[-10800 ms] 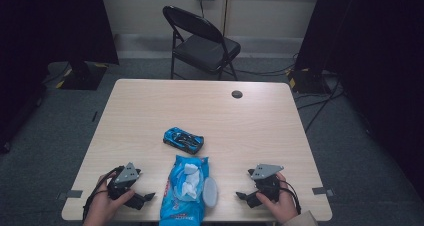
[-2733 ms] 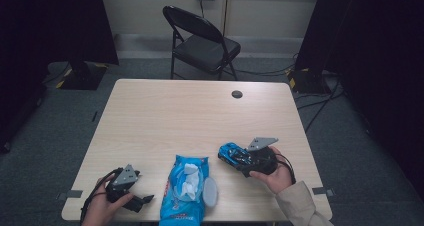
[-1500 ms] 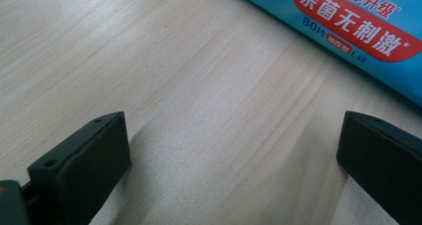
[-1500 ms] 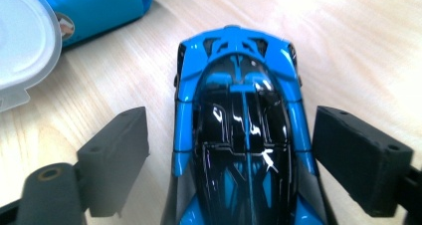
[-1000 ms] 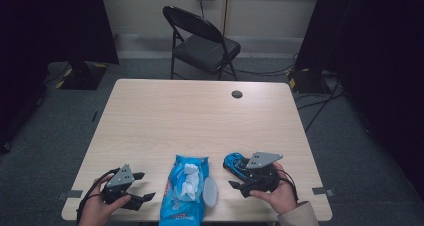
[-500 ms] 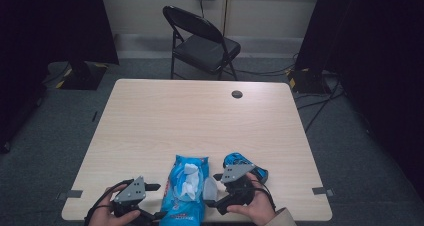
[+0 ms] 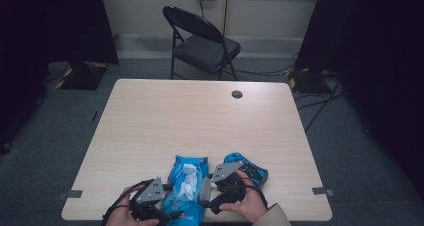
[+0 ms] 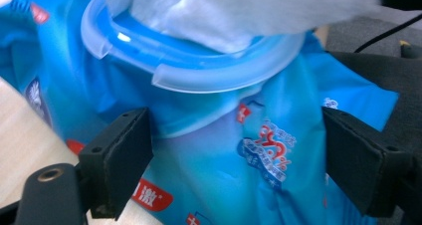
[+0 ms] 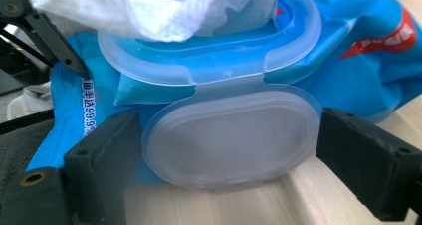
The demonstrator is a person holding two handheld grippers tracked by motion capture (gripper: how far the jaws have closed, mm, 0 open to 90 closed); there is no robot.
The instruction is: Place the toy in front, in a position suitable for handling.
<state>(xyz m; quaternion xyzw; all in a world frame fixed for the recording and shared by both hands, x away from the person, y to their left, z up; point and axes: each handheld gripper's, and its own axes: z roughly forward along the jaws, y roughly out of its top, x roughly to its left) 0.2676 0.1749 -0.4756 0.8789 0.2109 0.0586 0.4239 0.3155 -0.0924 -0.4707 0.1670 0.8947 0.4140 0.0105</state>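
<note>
A blue wet-wipes pack (image 7: 181,195) lies at the table's near edge, with a white wipe (image 7: 187,176) sticking out of its opening. Its clear lid (image 9: 229,140) is flipped open and rests flat on the table. My left gripper (image 7: 170,213) is at the pack's left side. In the left gripper view my left gripper (image 8: 239,165) is open, with the pack's blue wrapper (image 8: 239,150) between its jaws. My right gripper (image 7: 206,196) is at the pack's right side. In the right gripper view my right gripper (image 9: 234,160) is open astride the lid, its pads apart from it.
A small blue and black object (image 7: 248,168) lies on the table (image 7: 200,121) just right of my right hand. A black cable grommet (image 7: 237,94) sits near the far edge. A folding chair (image 7: 200,41) stands beyond the table.
My right gripper has moved left, away from the small blue object and up to the pack's lid. My left gripper has moved right to the pack.
</note>
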